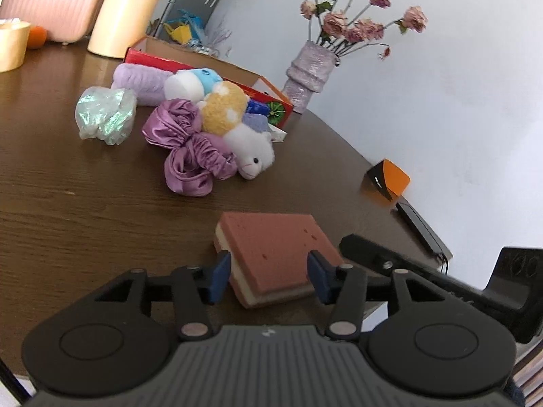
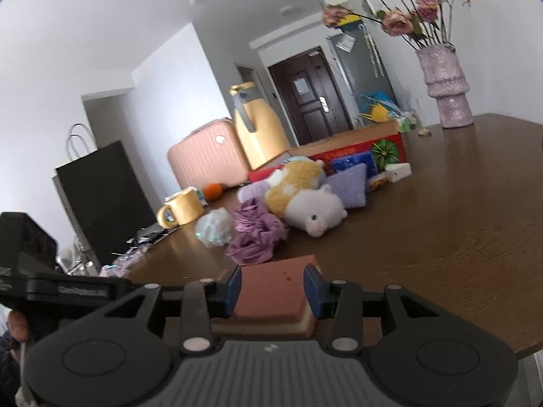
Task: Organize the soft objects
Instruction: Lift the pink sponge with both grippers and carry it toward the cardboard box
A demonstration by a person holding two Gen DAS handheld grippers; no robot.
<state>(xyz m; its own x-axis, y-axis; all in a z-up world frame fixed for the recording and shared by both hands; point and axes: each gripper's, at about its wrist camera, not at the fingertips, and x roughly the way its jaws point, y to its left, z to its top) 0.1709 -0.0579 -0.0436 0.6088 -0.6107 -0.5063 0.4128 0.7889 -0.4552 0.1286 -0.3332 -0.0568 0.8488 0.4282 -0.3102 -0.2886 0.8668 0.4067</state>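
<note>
A brown-topped sponge (image 1: 276, 254) lies on the dark wooden table (image 1: 85, 203) near its front edge. My left gripper (image 1: 269, 276) is open, its blue pads on either side of the sponge. In the right wrist view my right gripper (image 2: 273, 291) has its pads against both sides of the sponge (image 2: 275, 293), shut on it. Behind lies a pile of soft things: a purple satin bonnet (image 1: 185, 142), a white plush (image 1: 253, 151), a yellow plush (image 1: 224, 108), a lilac towel roll (image 1: 141, 81) and an iridescent bag (image 1: 103, 115).
A red cardboard box (image 1: 217, 68) stands behind the pile. A vase of flowers (image 1: 310, 74), a yellow thermos (image 1: 125, 10), a pink case (image 1: 54, 0), a yellow mug (image 2: 180, 207) and an orange (image 2: 212, 191) are at the back. An orange-black box (image 1: 387, 181) sits at the right edge.
</note>
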